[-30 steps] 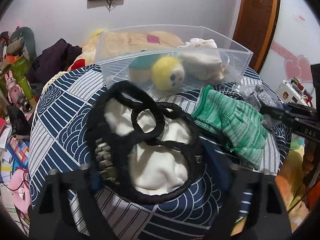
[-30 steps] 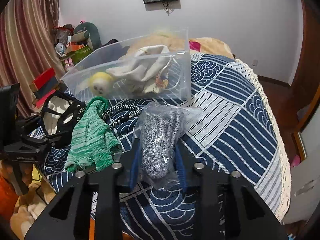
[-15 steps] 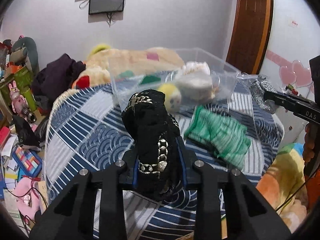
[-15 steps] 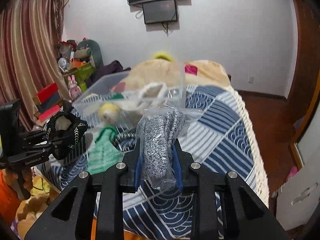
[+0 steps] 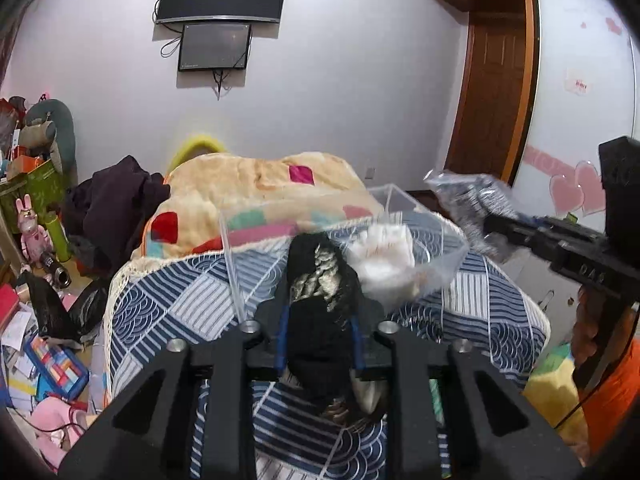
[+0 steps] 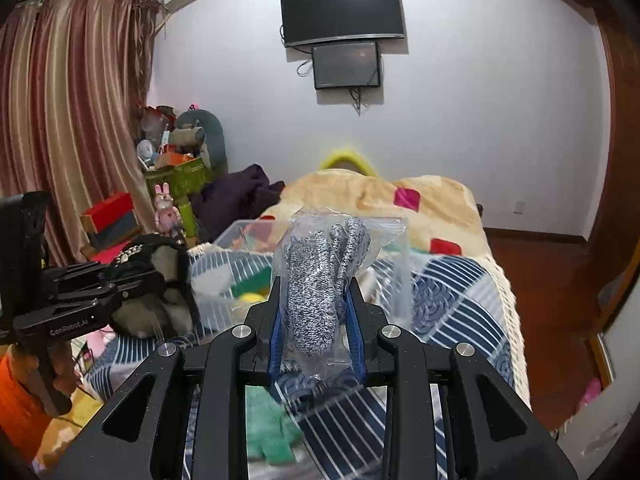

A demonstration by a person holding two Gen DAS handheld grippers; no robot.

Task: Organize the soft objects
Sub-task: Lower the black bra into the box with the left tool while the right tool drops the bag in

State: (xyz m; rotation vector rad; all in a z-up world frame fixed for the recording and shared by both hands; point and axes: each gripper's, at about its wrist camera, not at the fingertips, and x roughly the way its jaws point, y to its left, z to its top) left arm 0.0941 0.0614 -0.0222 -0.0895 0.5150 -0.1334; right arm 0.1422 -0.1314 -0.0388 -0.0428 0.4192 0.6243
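Here the left gripper (image 5: pixel 320 328) is clamped on a black bag (image 5: pixel 320 312) with a silver chain, lifted clear above the quilt (image 5: pixel 192 296). Seen from the right wrist, the same bag (image 6: pixel 160 280) shows a pale lining and hangs to the left of the bin (image 6: pixel 240 232). The right gripper (image 6: pixel 316 320) is pinched on a clear pouch (image 6: pixel 340 280) holding grey speckled gloves, also raised above the quilt (image 6: pixel 460 300). In the left wrist view that pouch (image 5: pixel 472 208) sits just to the right of the bin (image 5: pixel 400 208), at the tip of the right gripper (image 5: pixel 496 224).

The bin is a clear plastic box resting on the quilt, straight ahead of both grippers. Inside it lie a white cloth (image 5: pixel 384 256), plus something yellow (image 6: pixel 252 298) and something green (image 6: pixel 252 284). A green glove (image 6: pixel 272 436) lies on the quilt on the near side of the bin, below the right gripper, blurred. Beyond the bin is a beige blanket (image 5: pixel 260 184) with coloured squares, and on the wall behind that hang two screens (image 5: pixel 220 20).
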